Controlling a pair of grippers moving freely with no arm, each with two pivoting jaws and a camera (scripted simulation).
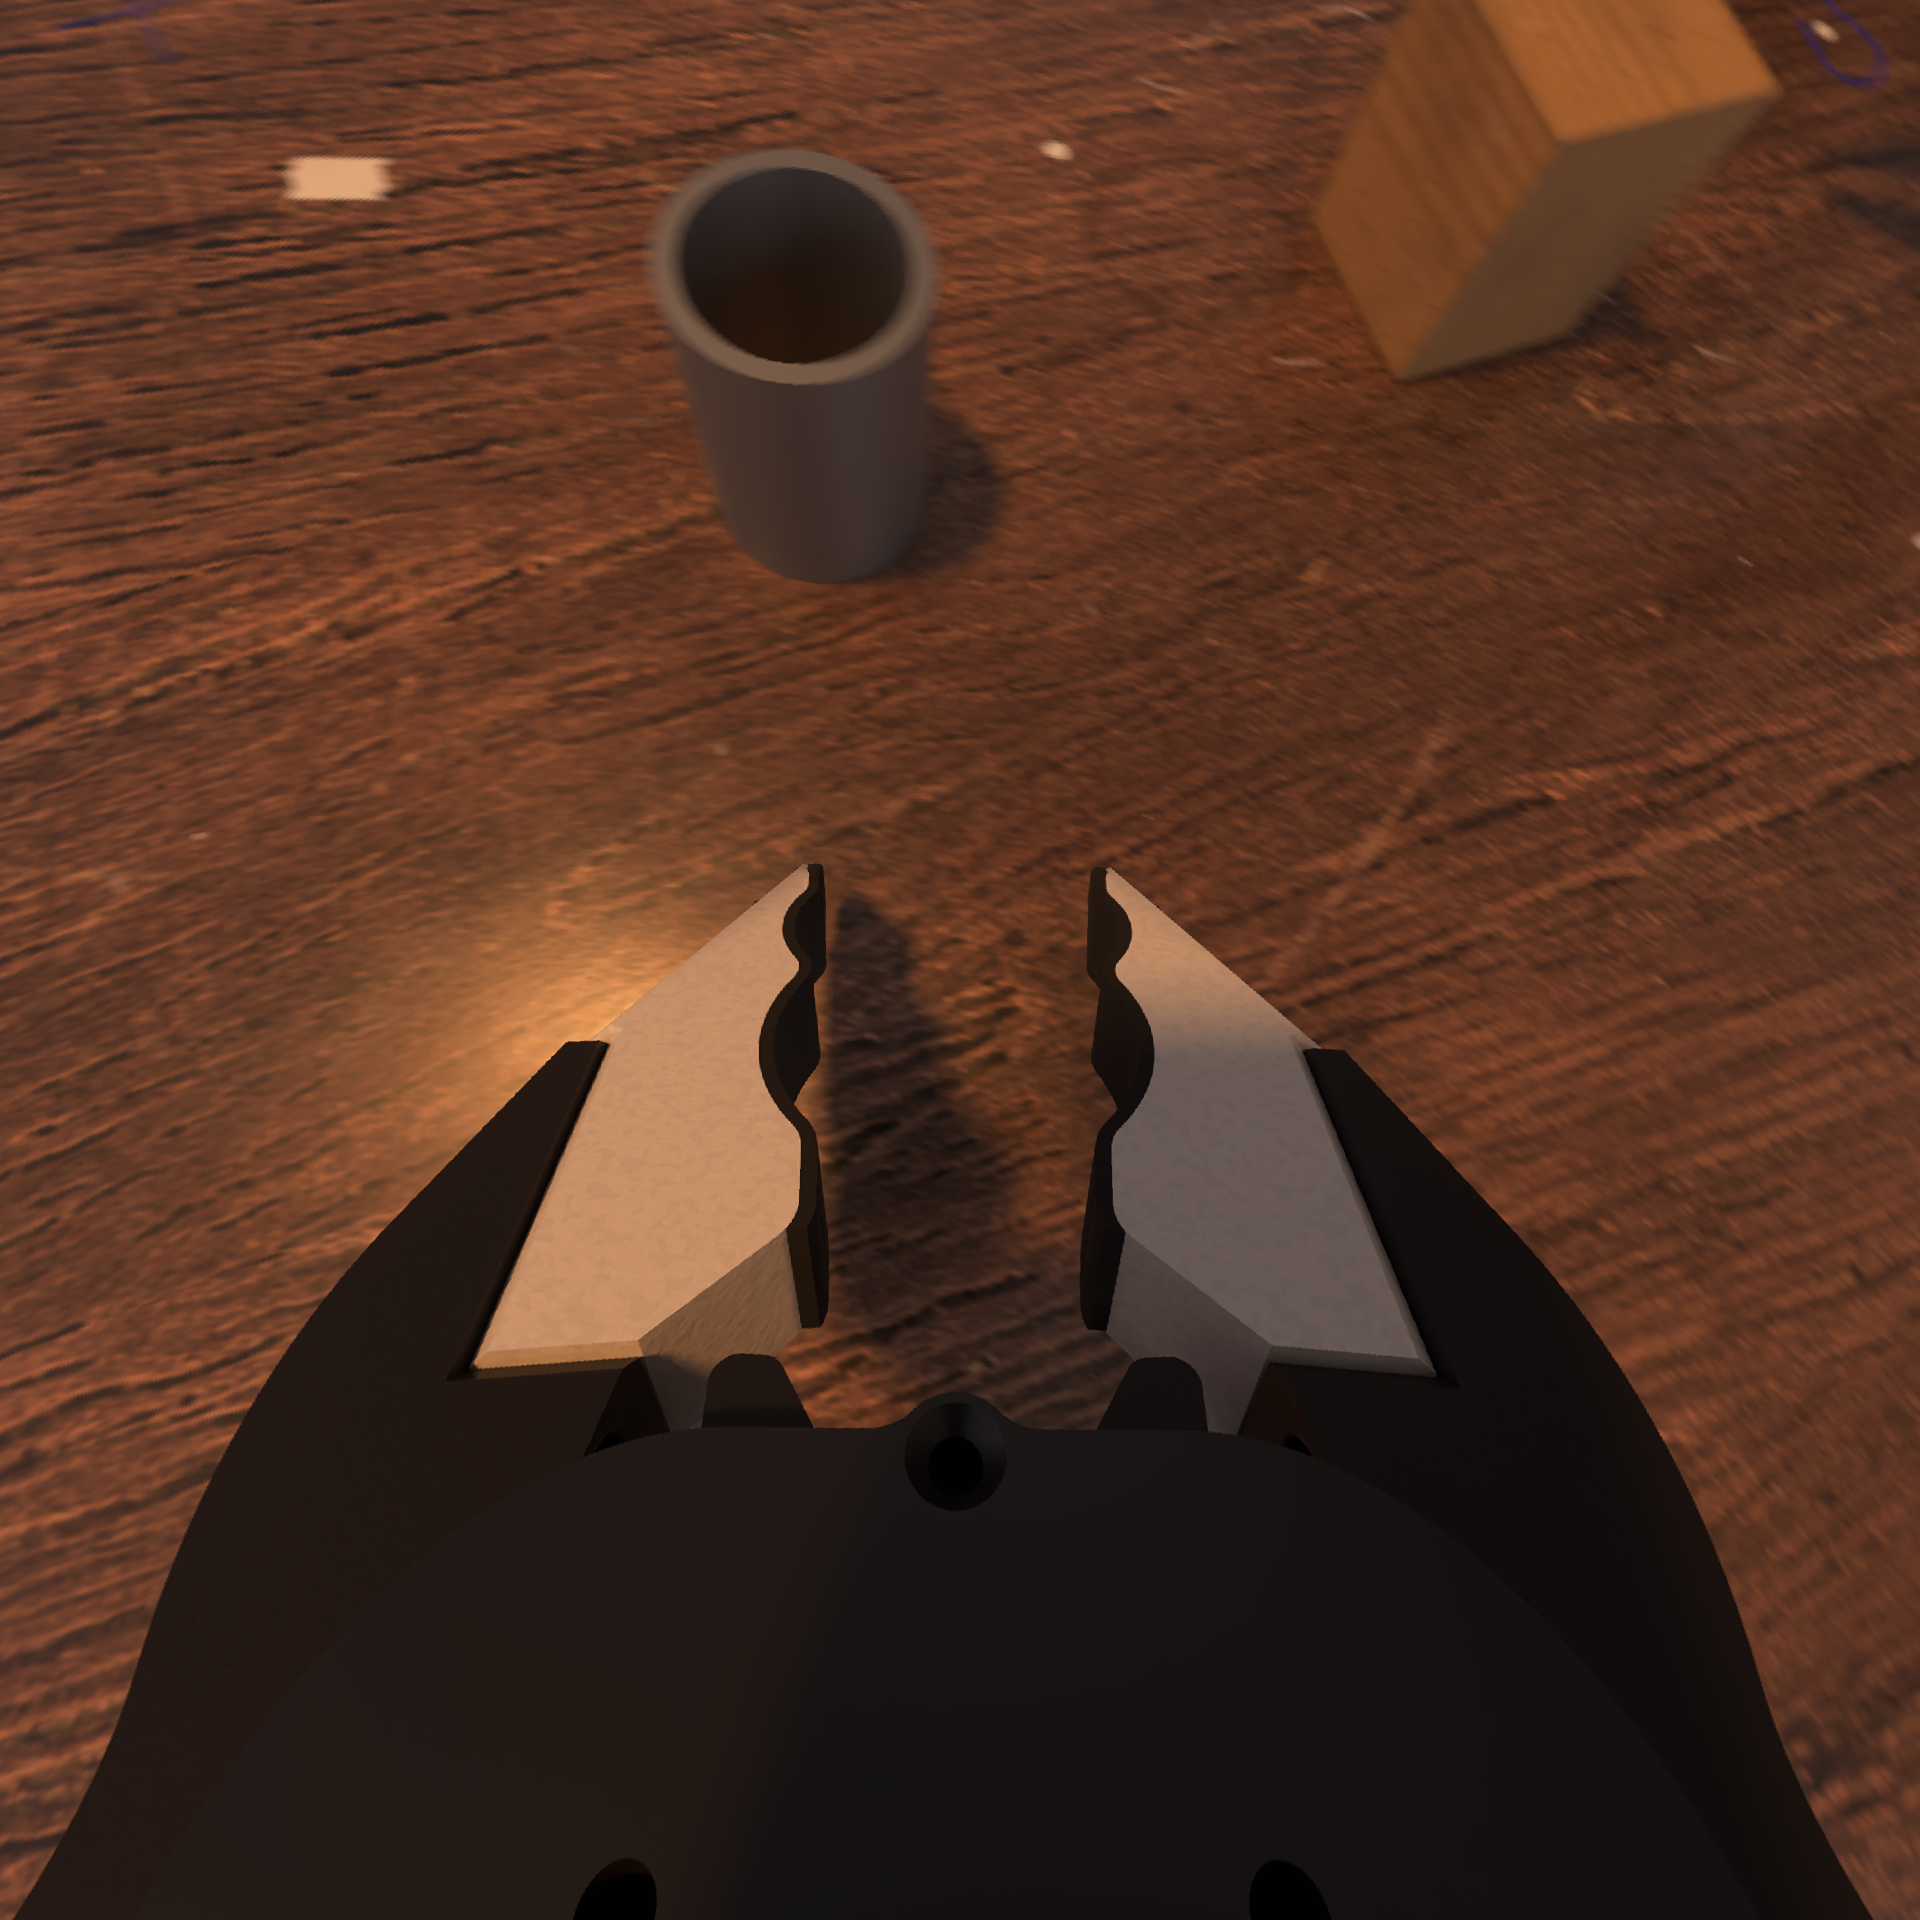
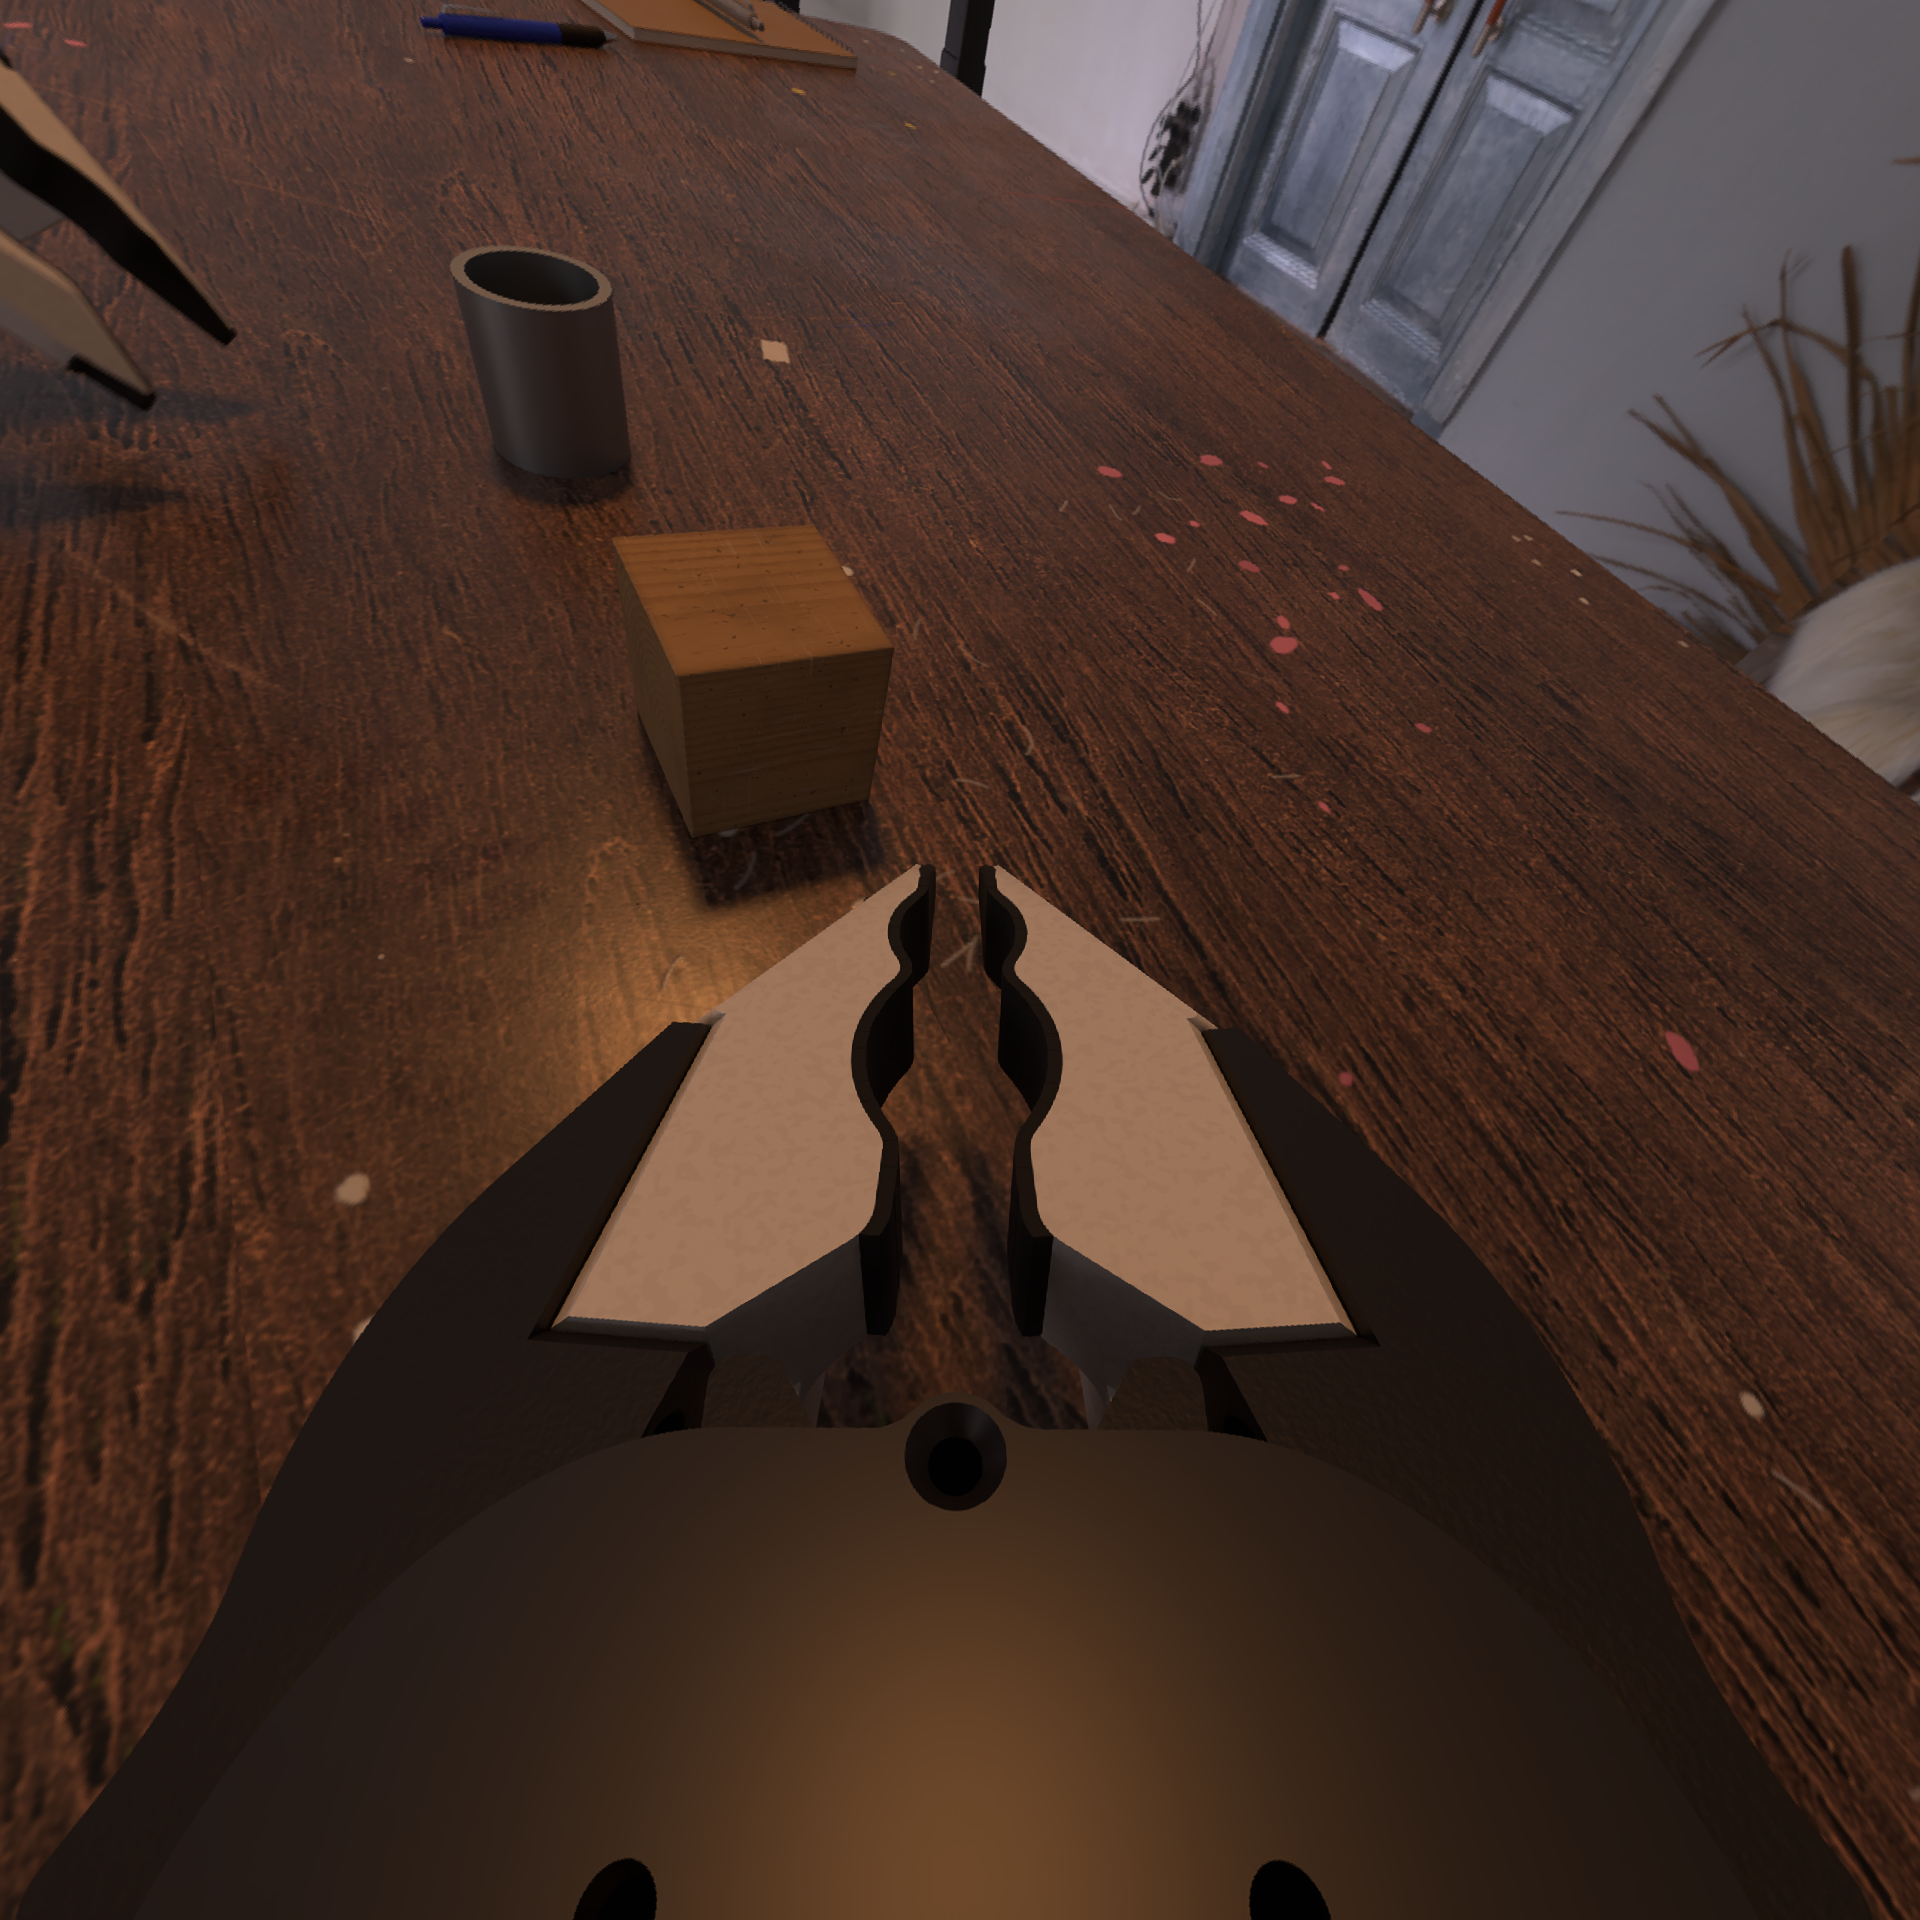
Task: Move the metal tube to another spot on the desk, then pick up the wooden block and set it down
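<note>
Dark brown wood with strong grain makes the desk (image 2: 1299,727), and on it we see the metal tube (image 2: 542,364) standing upright, its open end up. The wooden block (image 2: 756,670) rests just beside the tube, apart from it, nearer to the right gripper (image 2: 957,883). In the left wrist view the block (image 1: 1538,177) is blurred and cut off at the top edge. The left gripper (image 1: 956,883) is released, with a wide gap between its fingers, and it holds nothing; the tube (image 1: 800,364) stands ahead of it, well apart. The right gripper is nearly clenched, only a narrow slit remains, and it is empty. At the far edge we see a blue pen (image 2: 514,28) and a board (image 2: 727,26), partly cut off.
</note>
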